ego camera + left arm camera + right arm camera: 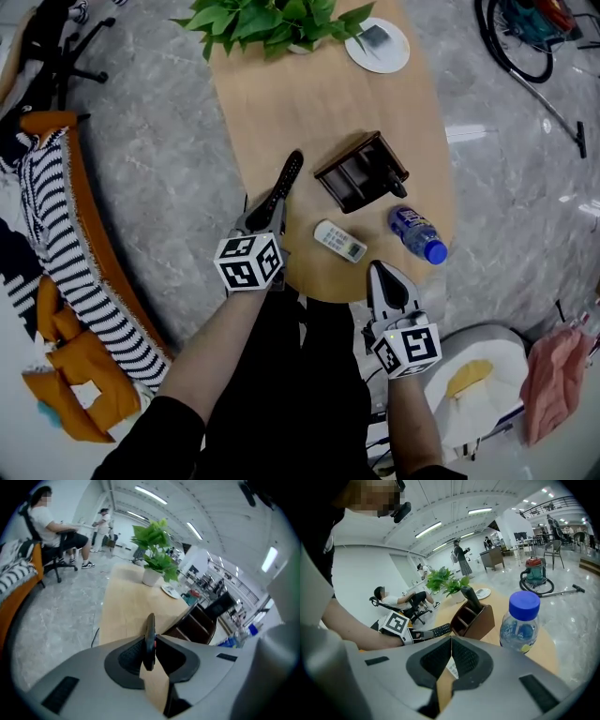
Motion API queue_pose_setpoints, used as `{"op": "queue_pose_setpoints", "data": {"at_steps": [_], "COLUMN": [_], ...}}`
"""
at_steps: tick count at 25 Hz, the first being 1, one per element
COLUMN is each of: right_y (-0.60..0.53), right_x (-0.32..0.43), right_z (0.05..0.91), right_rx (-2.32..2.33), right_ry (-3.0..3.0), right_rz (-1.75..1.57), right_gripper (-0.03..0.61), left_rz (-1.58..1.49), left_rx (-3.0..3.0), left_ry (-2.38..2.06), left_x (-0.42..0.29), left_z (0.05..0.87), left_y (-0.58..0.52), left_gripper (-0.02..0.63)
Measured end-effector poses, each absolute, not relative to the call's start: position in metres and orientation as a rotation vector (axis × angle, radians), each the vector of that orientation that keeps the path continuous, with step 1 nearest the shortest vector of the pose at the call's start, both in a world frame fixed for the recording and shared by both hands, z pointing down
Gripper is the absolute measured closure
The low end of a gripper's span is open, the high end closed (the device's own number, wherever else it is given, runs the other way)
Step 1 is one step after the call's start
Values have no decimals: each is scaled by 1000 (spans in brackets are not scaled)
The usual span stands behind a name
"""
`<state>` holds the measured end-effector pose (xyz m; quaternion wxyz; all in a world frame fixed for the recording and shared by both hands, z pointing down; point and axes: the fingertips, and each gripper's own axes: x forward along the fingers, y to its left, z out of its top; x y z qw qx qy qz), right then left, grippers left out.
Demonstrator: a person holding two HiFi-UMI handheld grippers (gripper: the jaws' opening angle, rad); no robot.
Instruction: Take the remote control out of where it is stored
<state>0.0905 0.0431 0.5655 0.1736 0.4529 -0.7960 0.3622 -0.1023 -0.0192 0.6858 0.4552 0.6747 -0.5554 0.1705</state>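
Remote control (287, 181): black, long, slim. Out of the holder, clamped edge-on at its near end in the left gripper (271, 212), far end pointing to 1 o'clock over the tabletop (281, 103). Holder (361, 172): dark brown, divided into compartments, at the remote's 3 o'clock.

A holder (361, 172) sits centrally on the table (281, 112): long remote (286, 183) at its left, small remote (339, 241) and bottle (417, 234) before it, plant (272, 21) and plate (378, 45) behind.
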Motion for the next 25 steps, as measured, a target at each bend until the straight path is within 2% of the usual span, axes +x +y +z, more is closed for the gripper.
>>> {"op": "queue_pose_setpoints", "data": {"at_steps": [4, 21, 23, 25], "right_y": [46, 54, 55, 54], "right_x": [89, 77, 74, 73], "right_z": [573, 589, 589, 588], "right_rx": [1278, 1252, 1252, 1256], "right_ry": [-2244, -2230, -2230, -2227], "right_rz": [1045, 1075, 1077, 1077], "right_gripper": [571, 571, 571, 571], "left_rz": [546, 622, 653, 700], "left_rx": [1711, 1579, 1594, 1612], "left_ry": [-1306, -1135, -1138, -1160], "left_x": [-93, -72, -73, -76], "left_z": [705, 748, 747, 745], "left_y": [-12, 13, 12, 11], "left_gripper": [543, 540, 508, 443]}}
